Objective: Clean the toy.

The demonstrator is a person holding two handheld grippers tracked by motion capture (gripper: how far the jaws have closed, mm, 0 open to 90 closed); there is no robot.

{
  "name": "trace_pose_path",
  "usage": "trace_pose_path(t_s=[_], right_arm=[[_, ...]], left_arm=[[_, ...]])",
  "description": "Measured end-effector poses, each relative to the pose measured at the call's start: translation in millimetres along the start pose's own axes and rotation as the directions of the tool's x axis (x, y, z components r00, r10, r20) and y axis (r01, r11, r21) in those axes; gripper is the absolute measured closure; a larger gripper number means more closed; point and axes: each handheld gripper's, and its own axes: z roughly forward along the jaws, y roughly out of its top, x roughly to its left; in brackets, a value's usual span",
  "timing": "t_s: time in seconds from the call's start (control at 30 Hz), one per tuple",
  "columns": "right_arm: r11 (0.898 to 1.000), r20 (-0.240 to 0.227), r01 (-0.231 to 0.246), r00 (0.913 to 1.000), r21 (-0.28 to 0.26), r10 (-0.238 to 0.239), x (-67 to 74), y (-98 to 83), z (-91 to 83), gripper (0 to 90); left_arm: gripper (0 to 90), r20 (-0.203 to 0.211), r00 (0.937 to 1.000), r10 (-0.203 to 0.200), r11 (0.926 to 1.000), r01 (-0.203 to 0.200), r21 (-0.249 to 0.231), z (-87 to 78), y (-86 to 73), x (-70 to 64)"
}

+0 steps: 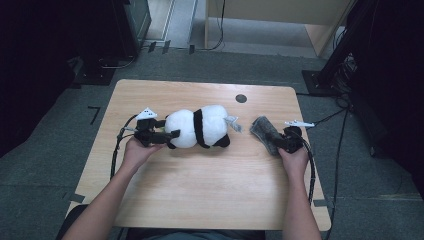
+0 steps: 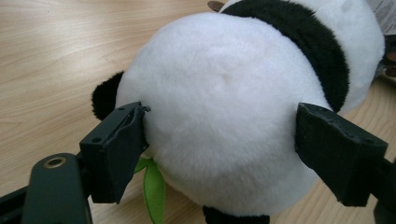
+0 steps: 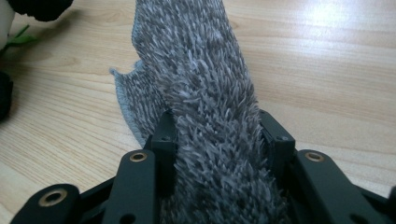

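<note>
The toy panda (image 1: 197,128) was steadied on the desk (image 1: 200,200) by the left claw (image 1: 172,135), clamped round its white body, while the grey cloth (image 1: 264,131) was pinched in the right claw (image 1: 277,145), ready for wiping.

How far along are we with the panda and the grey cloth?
Done: the left gripper brackets the plush panda on the table. In hand: the right gripper pinches a fold of the grey shaggy cloth. Left: the cloth lies apart from the panda, not yet brought to it.

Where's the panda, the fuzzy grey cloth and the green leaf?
Panda (image 1: 186,127), high view, on its white round head.
Fuzzy grey cloth (image 3: 210,93), right gripper view, on its shaggy middle.
Green leaf (image 2: 155,186), left gripper view, on the blade under the panda.
</note>
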Motion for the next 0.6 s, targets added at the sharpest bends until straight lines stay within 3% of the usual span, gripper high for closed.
trace_pose_path(t_s=[0.07, 0.17, 0.23, 0.37, 0.5, 0.6], right_arm=[[1.0, 0.017, 0.022, 0.9996, -0.006, -0.022, 2.2, -1.0, 0.5, 58.9], [0.999, 0.038, 0.036, 0.9986, 0.014, -0.036, 5.5, 1.5, 1.1, 58.8], [0.998, 0.038, 0.05, 0.998, 0.033, -0.051, 6.2, 3.4, 1.2, 59.2], [0.996, 0.045, 0.058, 0.9971, 0.067, -0.062, 8.8, 7.3, -0.1, 65.7], [0.992, 0.045, 0.081, 0.9953, 0.093, -0.085, 12.8, 11.5, -2.5, 66.8], [0.993, 0.03, 0.085, 0.9957, 0.08, -0.087, 16.0, 14.8, -6.8, 68.8]], left_arm=[[13.0, 0.004, 0.9999, -0.01, 0.9999, 0.01, 0.01, 2.6, -1.2, 0.6], [14.6, 0.008, 1.0, 0.005, 0.9995, -0.005, -0.033, 4.9, -5.4, 0.9], [15.1, 0.011, 0.9998, -0.016, 0.9998, 0.016, -0.015, 6.5, -6.6, 1.7], [22.3, 0.013, 0.9999, -0.01, 0.9999, 0.01, 0.002, 5.8, -9.4, 2.1], [31.2, 0.034, 0.9989, -0.031, 0.9995, 0.031, 0.004, 4.3, -10.1, 3.5], [32.9, 0.037, 0.9991, -0.023, 0.9997, 0.023, 0.0, 3.4, -11.9, 4.4]])
